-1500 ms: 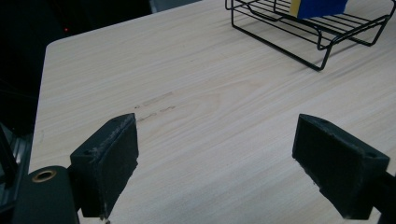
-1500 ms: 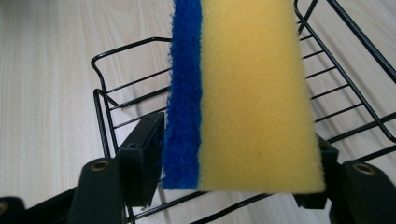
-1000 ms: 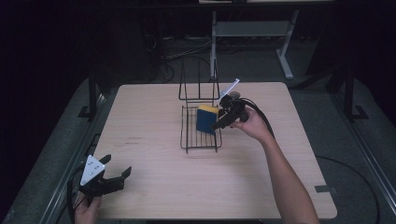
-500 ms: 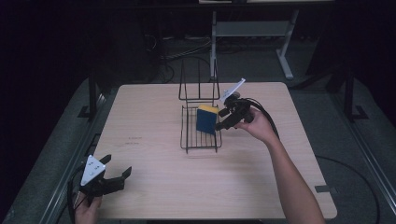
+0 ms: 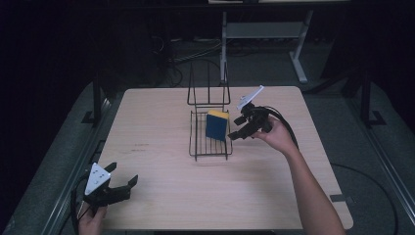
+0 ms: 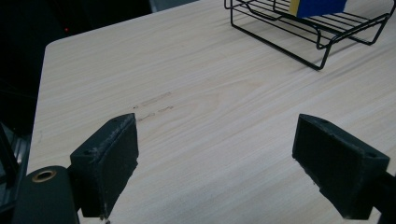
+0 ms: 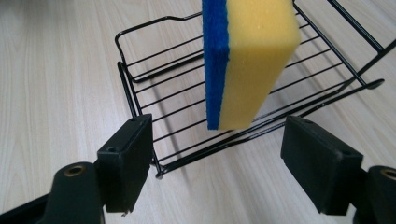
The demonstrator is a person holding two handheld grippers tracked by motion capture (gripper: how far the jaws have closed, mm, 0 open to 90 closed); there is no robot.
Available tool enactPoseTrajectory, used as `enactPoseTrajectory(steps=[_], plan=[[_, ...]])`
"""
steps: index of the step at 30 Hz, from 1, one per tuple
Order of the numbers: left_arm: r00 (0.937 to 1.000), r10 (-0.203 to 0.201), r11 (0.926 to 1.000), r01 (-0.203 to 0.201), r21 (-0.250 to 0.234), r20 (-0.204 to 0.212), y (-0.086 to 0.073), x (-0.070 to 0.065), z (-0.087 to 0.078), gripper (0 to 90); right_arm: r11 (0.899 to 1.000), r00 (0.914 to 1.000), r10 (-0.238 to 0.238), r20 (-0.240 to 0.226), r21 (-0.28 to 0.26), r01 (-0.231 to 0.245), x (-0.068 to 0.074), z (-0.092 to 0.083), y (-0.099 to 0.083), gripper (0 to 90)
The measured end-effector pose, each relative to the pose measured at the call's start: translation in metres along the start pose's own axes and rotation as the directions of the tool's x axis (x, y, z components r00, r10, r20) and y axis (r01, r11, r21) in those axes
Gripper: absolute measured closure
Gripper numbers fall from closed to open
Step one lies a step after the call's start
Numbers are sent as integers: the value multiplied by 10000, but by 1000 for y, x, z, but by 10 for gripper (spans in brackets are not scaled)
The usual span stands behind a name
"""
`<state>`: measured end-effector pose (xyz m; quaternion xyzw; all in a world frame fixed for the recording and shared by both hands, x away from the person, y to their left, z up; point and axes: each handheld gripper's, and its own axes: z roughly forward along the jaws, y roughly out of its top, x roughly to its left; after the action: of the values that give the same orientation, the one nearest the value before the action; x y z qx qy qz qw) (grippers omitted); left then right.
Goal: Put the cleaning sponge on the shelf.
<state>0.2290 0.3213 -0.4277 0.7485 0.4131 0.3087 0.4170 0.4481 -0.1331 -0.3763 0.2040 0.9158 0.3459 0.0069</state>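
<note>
Sponge (image 5: pixel 217 125) stands on edge in the wire rack (image 5: pixel 210 147), frame centre, propped so it drains. My right gripper (image 5: pixel 238 128) has just been opening; nothing between its jaws, just right of the rack. Left gripper (image 5: pixel 121 188) parked lower left, unclenched, holding nothing.

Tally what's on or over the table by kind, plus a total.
Sponge, blue and yellow, standing in the rack: 1
Black wire rack: 1
Handheld claws, left claw and right claw, both open: 2
Total: 4
</note>
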Motion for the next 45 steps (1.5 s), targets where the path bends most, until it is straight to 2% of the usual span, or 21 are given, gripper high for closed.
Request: enactPoseTrajectory(steps=[4,23,27,33,38,41,45], plan=[[10000,34,10000,-34,-19,-11,0,0,-1,139,9999,9999,125,18,-82,-125,1,-4,-5,252],[10000,17,10000,-17,-13,-14,0,0,-1,139,9999,9999,113,41,-99,-112,12,-10,-21,233],[10000,66,10000,-66,29,-10,0,-1,-1,139,9999,9998,157,-91,59,-157,13,-10,-23,224],[10000,9,10000,-9,7,-9,0,0,-1,139,10000,9999,36,117,18,-37,17,-12,-28,210],[10000,31,10000,-31,2,-11,0,0,-1,139,10000,9999,61,114,45,-61,20,-12,-33,210],[10000,14,10000,-14,2,-5,0,0,-1,139,9997,9999,103,26,235,-104,22,-13,-35,201],[10000,19,10000,-19,2,-9,0,0,-1,139,9999,10000,83,54,60,-83,25,-14,-39,206]])
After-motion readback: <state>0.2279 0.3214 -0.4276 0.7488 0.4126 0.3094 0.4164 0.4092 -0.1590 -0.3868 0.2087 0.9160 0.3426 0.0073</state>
